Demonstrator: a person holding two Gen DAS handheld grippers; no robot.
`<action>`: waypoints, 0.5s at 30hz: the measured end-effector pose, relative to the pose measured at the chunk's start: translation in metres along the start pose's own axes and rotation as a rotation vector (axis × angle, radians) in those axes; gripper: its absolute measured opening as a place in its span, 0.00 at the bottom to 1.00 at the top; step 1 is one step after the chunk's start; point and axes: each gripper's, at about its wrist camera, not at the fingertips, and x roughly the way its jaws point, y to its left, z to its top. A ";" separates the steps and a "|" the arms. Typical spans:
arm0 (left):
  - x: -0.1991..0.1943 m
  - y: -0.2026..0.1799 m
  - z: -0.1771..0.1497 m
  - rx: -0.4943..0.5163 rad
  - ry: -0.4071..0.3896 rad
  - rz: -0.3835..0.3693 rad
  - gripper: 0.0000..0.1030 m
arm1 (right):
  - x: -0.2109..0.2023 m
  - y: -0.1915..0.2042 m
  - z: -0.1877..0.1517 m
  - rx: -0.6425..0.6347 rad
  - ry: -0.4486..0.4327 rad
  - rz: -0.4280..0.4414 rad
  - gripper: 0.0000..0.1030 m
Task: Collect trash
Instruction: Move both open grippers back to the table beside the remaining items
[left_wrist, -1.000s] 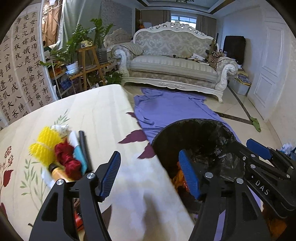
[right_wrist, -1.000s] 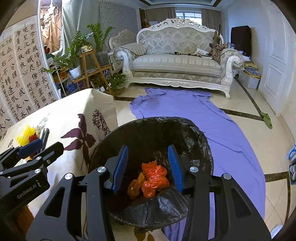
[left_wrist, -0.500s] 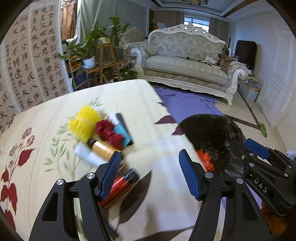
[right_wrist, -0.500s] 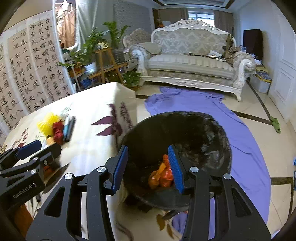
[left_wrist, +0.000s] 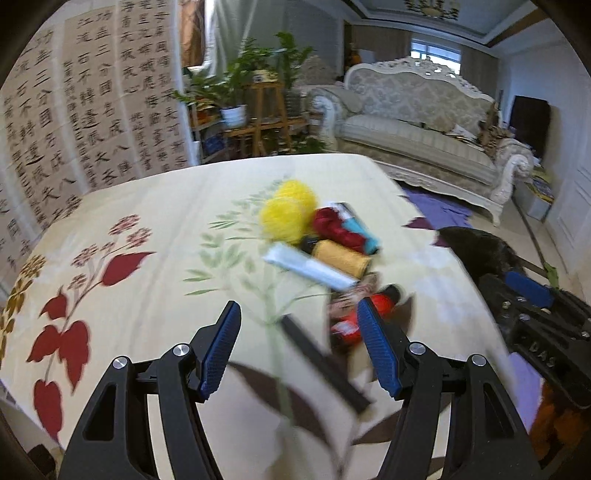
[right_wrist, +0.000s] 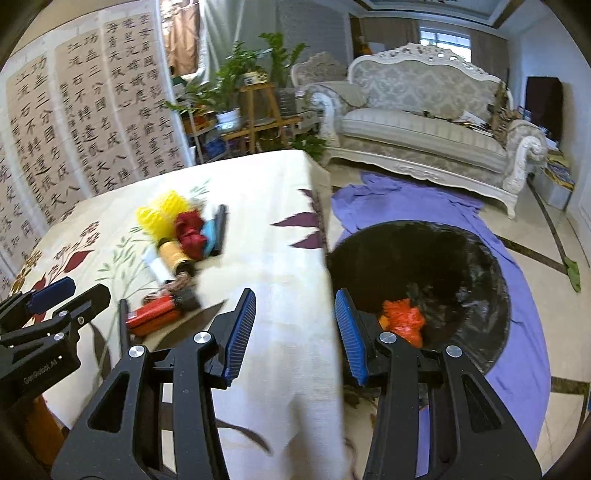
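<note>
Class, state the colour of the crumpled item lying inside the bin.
Orange crumpled item against the black bin liner; clearest in the right wrist view.

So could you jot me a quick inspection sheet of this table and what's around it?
Surface: table under a cream floral cloth.
Job's things: trash pile on the cloth, yellow, red, teal and orange pieces, a red pack, a black strip; black-lined bin on the floor beside the table, orange trash inside.
Clutter: nothing seen beyond the pile.
Grippers: left gripper and right gripper both open, empty.
Cables: nothing seen.
Surroundings: sofa, plants, calligraphy screen, purple cloth on the floor.
</note>
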 end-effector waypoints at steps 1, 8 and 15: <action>0.000 0.005 -0.002 -0.006 0.002 0.009 0.62 | 0.000 0.005 0.000 -0.009 0.001 0.006 0.43; 0.000 0.049 -0.013 -0.073 0.017 0.068 0.62 | 0.007 0.045 0.002 -0.074 0.020 0.058 0.43; 0.002 0.082 -0.019 -0.127 0.031 0.104 0.62 | 0.017 0.080 0.003 -0.121 0.045 0.105 0.43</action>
